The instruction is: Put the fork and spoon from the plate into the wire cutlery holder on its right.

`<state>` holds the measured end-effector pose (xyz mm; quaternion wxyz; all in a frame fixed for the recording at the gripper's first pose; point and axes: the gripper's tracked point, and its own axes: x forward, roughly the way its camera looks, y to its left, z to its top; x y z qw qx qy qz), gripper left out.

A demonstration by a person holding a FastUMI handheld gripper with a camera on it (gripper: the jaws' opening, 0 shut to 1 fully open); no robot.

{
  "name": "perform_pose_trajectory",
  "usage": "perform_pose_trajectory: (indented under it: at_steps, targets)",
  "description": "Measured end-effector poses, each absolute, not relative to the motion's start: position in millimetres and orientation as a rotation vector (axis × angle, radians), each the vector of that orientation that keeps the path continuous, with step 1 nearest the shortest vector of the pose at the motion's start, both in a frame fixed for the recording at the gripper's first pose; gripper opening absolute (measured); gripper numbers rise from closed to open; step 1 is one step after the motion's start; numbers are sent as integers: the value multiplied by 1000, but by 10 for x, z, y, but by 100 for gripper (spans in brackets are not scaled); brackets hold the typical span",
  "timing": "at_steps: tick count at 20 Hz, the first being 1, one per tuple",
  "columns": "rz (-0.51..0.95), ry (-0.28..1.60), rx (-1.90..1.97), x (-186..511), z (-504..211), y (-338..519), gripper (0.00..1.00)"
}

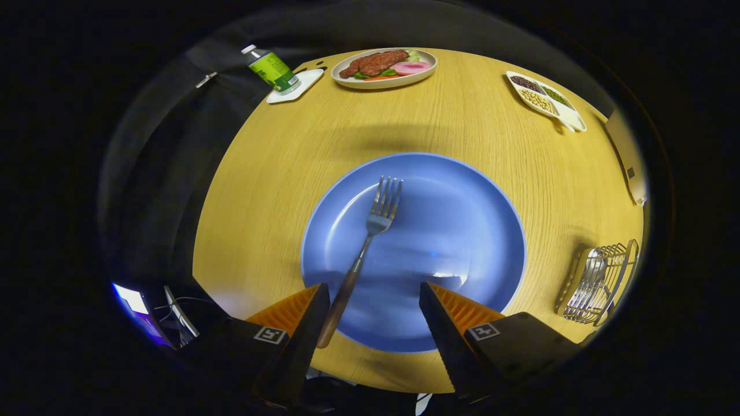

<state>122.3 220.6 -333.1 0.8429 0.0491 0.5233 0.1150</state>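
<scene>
**Spoon looks stowed, fork still to go**

While the fork (370, 231) lies alone on the blue plate (462, 202), something spoon-like already sits in the wire cutlery holder (598, 283) to the plate's right, so I judge the task about half done. The gripper (374, 289) hangs over the plate's near rim, jaws wide and holding nothing. The fork is metal, tines pointing away, with a brown handle running back beside the left finger, extending past the plate's near edge.

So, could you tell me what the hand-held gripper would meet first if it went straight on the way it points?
Probably the blue plate: the open hand-held gripper points over it, the fork beside its left finger. Depth is unclear.
</scene>
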Motion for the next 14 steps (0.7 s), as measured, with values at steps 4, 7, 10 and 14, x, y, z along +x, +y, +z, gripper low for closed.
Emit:
perform_pose_trajectory:
  at_steps: [4,7,10,14]
  targets:
    - [226,1149,147,1221,-3432,2270,76]
    - [208,1179,168,1160,-3503,2285,52]
    - [186,1186,169,1140,-3548,2250,31]
    - [248,1186,170,1156,-3633,2310,16]
